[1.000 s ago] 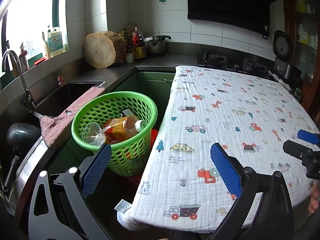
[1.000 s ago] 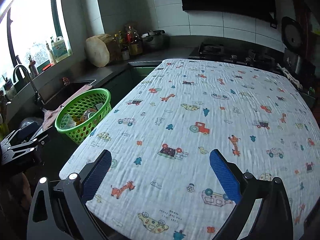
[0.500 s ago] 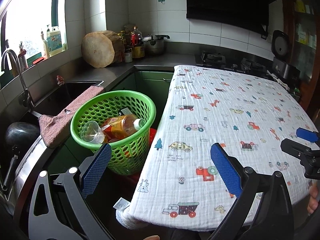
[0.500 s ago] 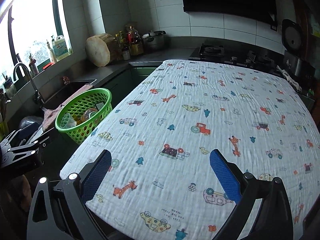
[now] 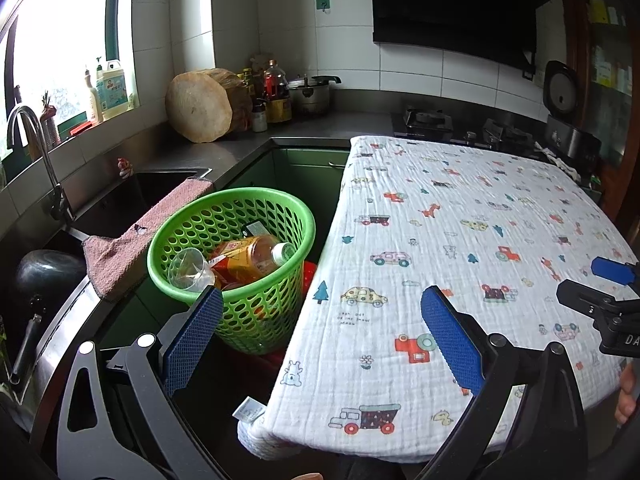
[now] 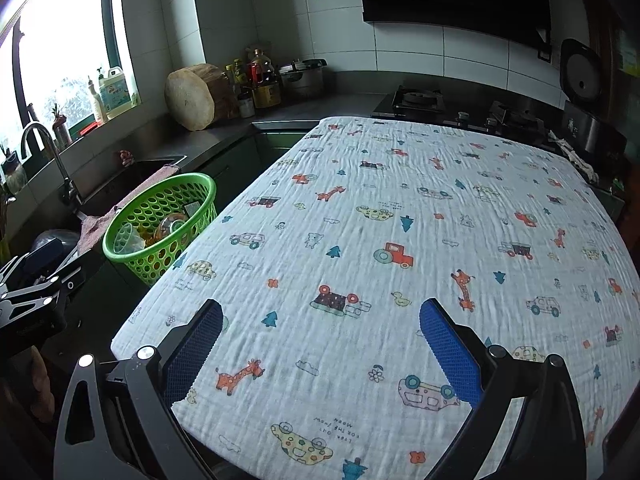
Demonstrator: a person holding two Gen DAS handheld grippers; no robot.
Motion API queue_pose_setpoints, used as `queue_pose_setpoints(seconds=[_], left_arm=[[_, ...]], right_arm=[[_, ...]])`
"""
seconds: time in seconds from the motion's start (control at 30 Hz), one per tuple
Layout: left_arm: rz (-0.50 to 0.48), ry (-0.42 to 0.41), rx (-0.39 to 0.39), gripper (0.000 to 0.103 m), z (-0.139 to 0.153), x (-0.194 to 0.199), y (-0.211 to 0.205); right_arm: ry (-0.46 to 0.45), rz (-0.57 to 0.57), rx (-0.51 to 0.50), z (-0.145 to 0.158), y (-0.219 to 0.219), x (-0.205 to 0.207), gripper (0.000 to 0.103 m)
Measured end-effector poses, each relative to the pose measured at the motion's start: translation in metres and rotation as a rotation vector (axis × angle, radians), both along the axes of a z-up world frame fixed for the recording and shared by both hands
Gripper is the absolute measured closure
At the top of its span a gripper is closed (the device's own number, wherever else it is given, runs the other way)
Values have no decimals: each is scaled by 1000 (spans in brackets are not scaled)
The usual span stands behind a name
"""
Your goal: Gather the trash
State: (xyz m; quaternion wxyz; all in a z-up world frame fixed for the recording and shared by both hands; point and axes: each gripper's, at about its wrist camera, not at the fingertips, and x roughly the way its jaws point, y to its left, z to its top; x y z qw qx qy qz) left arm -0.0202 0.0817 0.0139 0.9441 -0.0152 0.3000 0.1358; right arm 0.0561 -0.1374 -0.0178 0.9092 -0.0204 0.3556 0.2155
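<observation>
We hold both grippers wide open and empty. The left gripper (image 5: 320, 336) sits nearer the green basket (image 5: 192, 216), which lies ahead and to its left, below the edge of the table cloth (image 5: 460, 216); from the right gripper (image 6: 320, 344) the same basket is far off to the left. We count one basket. In it lie one bottle (image 5: 248, 256) on its side, its long axis running left to right with the cap toward the table, one clear cup (image 5: 188, 270), and a dark flat item we cannot identify. We see no loose trash on the cloth.
</observation>
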Motion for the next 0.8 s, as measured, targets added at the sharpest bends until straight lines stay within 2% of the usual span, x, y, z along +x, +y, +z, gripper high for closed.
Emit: queue_pose_setpoints(seconds=[0.8], left_arm=[[3,3,7,5,1,0,-2]], right_arm=[[1,7,0,-2,0,-3,7]])
